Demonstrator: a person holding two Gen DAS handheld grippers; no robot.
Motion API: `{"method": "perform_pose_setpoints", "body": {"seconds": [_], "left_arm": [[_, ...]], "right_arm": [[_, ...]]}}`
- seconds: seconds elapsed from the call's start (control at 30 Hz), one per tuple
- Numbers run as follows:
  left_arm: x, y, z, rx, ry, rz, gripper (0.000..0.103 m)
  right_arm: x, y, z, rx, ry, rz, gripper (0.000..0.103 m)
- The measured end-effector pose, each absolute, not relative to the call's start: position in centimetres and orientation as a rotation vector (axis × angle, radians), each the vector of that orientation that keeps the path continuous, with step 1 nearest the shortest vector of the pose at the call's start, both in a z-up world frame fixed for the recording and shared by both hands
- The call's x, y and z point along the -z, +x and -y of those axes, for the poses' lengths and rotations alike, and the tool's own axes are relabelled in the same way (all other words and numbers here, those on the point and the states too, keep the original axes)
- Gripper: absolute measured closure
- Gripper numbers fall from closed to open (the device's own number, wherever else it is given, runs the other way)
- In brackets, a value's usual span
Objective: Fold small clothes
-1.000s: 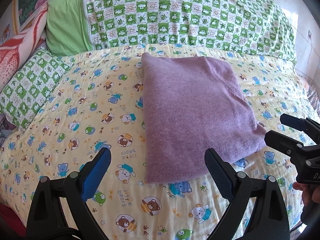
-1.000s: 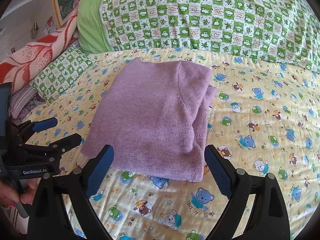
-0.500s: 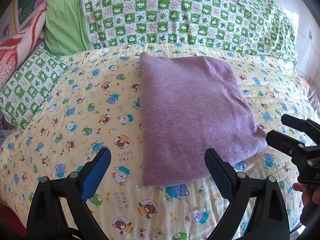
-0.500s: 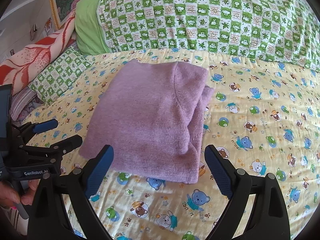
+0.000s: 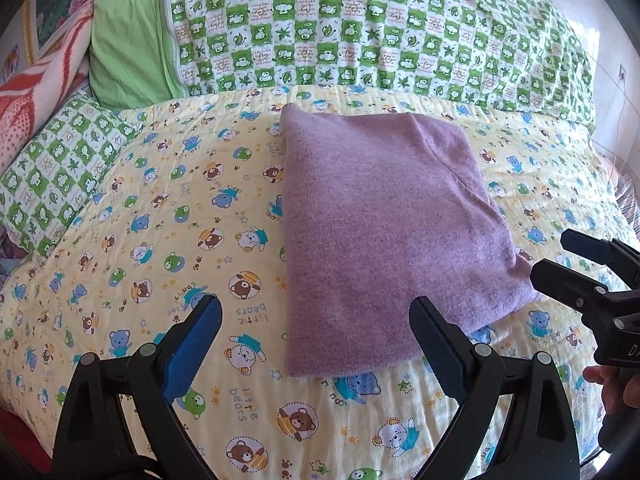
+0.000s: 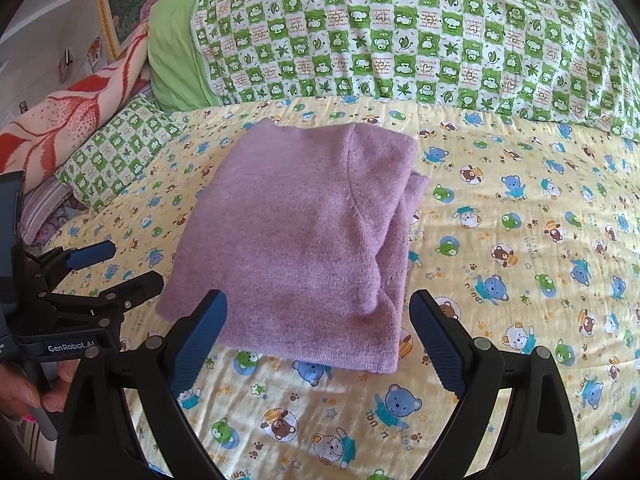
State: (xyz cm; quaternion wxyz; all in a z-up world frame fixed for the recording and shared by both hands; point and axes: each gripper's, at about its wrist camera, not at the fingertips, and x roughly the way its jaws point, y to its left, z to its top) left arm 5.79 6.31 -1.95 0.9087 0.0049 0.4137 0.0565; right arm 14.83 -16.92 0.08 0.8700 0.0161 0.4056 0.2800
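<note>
A purple knit garment (image 5: 384, 232) lies folded into a rectangle on the yellow bear-print bedsheet (image 5: 168, 240). In the right wrist view the garment (image 6: 304, 232) shows its folded layers along the right edge. My left gripper (image 5: 316, 328) is open and empty, hovering just short of the garment's near edge. My right gripper (image 6: 318, 324) is open and empty, just above the garment's near edge. Each gripper shows in the other's view: the right one (image 5: 560, 264) beside the garment's near right corner, the left one (image 6: 116, 266) beside its near left corner.
A big green-checked pillow (image 5: 360, 28) lies across the head of the bed. A smaller checked pillow (image 5: 60, 168) and a red-and-white blanket (image 5: 32, 100) sit at the left. The bed's right edge (image 5: 624, 208) drops off.
Both grippers have edged slightly forward toward the garment. The garment has not moved, and both grippers stay open.
</note>
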Motion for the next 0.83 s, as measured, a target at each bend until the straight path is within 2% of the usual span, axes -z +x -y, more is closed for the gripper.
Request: {"method": "perform_pose_setpoints", "body": {"seconds": [0.83], "left_arm": [[2.18,6.08,-5.69,-0.119,-0.002,-0.876,0.008]], "right_arm": [[-0.20,15.00,16.90,-0.581,0.041,-0.846,0.010]]}}
